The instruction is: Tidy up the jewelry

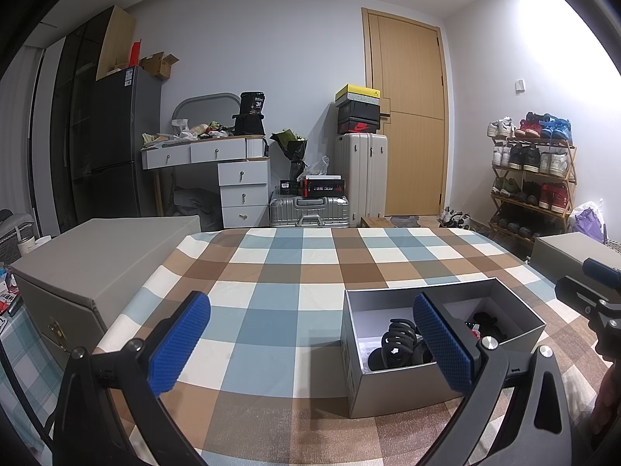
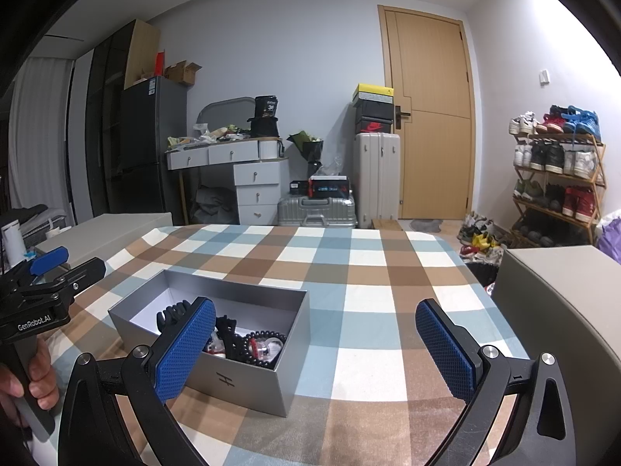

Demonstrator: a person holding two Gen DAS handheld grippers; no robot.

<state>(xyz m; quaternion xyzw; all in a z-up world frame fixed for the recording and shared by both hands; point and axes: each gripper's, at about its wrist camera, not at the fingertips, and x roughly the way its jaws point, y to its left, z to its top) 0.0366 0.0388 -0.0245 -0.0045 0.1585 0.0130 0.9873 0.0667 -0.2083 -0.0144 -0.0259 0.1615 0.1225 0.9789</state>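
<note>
An open grey box stands on the checked tablecloth; it also shows in the right wrist view. Inside lie a black claw hair clip, a black bead bracelet and other small pieces. My left gripper is open and empty, its right finger in front of the box. My right gripper is open and empty, its left finger in front of the box. The right gripper shows at the right edge of the left wrist view; the left gripper shows at the left of the right wrist view.
A large beige storage box stands at the table's left edge and another at the right. Beyond the table are a dresser, suitcases, a door and a shoe rack.
</note>
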